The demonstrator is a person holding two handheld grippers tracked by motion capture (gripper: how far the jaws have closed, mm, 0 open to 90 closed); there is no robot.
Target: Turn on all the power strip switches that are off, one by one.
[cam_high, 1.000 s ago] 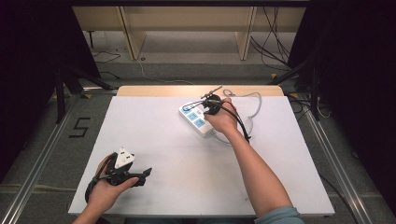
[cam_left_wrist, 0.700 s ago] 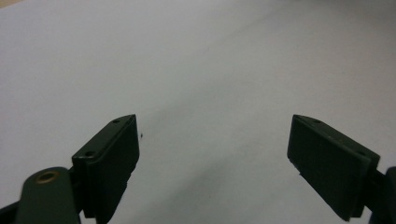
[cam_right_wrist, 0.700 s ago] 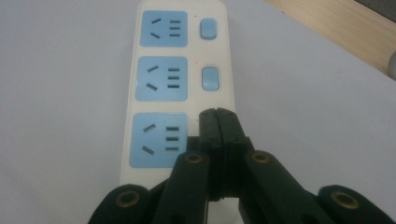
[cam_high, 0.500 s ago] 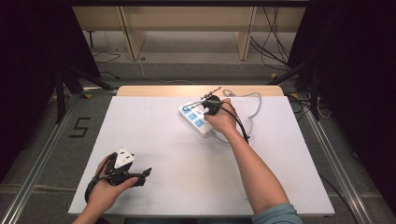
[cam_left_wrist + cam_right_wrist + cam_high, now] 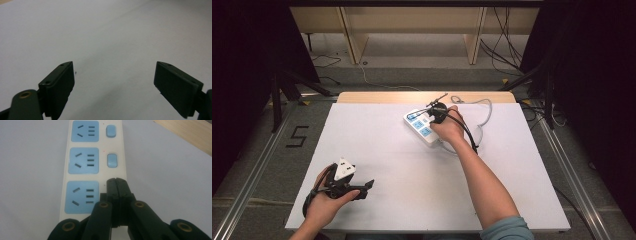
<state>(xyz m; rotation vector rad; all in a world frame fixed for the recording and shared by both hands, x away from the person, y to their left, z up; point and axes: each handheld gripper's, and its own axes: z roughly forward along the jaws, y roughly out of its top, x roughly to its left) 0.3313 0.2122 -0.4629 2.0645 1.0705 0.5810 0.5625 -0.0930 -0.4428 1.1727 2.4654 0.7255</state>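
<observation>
Left jaws: the left gripper is lying low at about seven o'clock on the table, its two black jaws standing wide apart with nothing but bare white surface between them in the left gripper view.
Left hand: the left hand is wrapping round the gripper's body, with the grey three-cornered plate sitting on top.
Table: the white table is stretching away from the near edge, with a wooden strip showing along its far side at twelve o'clock.
Right arm: the right forearm is reaching from five o'clock up toward one o'clock.
Right jaws: the right gripper is clenched, its pads pressing flat against each other with nothing between them, and its tip is resting over the nearest switch spot of the power strip.
Power strip: the white power strip is lying flat at about one o'clock on the table, its blue sockets running away in a row with blue switches beside them.
Cord: a pale cord is looping beyond the right hand, at about one o'clock near the far edge.
</observation>
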